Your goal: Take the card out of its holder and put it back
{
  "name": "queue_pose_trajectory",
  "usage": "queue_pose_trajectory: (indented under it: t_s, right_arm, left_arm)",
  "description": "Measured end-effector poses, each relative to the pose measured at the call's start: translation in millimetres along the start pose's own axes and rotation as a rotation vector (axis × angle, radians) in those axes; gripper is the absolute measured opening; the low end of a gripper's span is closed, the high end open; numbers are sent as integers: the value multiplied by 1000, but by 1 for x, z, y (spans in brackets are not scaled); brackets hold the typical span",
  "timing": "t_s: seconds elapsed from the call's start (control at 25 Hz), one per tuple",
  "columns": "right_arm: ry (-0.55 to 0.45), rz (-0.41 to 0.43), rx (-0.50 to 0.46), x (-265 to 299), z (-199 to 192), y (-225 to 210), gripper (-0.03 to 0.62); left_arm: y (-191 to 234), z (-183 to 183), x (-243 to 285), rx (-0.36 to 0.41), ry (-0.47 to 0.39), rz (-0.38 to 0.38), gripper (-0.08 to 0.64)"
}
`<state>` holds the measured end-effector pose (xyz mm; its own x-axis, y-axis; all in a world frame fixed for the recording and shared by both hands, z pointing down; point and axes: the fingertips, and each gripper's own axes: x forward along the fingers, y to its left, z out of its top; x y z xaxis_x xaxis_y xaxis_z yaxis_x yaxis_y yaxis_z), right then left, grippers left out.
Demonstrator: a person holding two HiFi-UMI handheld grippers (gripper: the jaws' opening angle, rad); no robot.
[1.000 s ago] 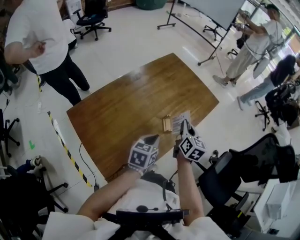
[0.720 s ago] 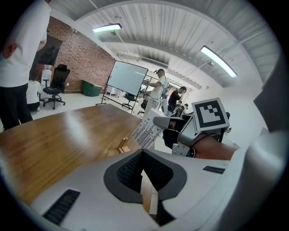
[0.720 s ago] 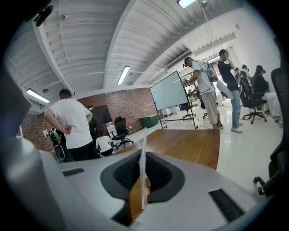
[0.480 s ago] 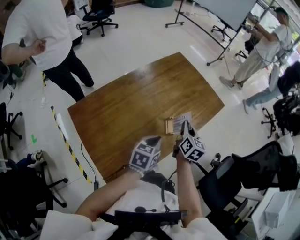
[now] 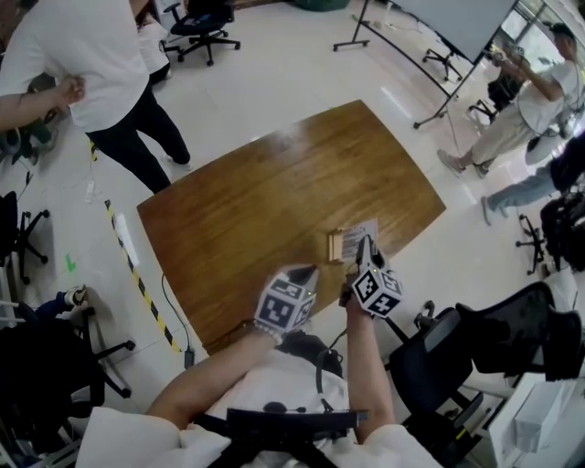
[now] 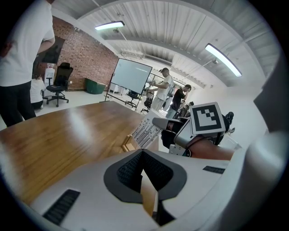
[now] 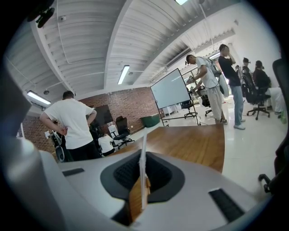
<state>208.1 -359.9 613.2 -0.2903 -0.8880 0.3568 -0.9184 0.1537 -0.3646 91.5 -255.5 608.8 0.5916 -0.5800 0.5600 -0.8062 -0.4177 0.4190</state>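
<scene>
A small wooden card holder (image 5: 336, 245) stands on the brown table (image 5: 274, 183) near its front edge. A white printed card (image 5: 358, 236) leans just right of it, with my right gripper (image 5: 365, 241) shut on it. The left gripper view shows the card (image 6: 145, 131) slanting, its lower end at the holder (image 6: 128, 143); I cannot tell whether it sits in the slot. In the right gripper view the card (image 7: 143, 144) runs edge-on between the pads of the right gripper (image 7: 143, 155). My left gripper (image 5: 304, 271) hovers left of the holder, shut and empty (image 6: 142, 153).
A person in a white shirt (image 5: 91, 55) stands beyond the table's far left corner. More people and a whiteboard on wheels (image 5: 457, 18) are at the far right. A black office chair (image 5: 494, 338) is close on my right. Striped tape (image 5: 137, 274) lies on the floor at left.
My right gripper has sunk a little with the card, bringing it closer to the holder. The left gripper has stayed put. The head view has shifted slightly.
</scene>
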Motion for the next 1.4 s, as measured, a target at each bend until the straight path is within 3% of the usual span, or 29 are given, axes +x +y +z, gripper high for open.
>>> queue_pose_trajectory:
  t_s: [1.4]
  right_arm:
    - [50,11,-71,15,-22,1,20]
  left_arm:
    - [14,-6,5,-38,17,22,-3]
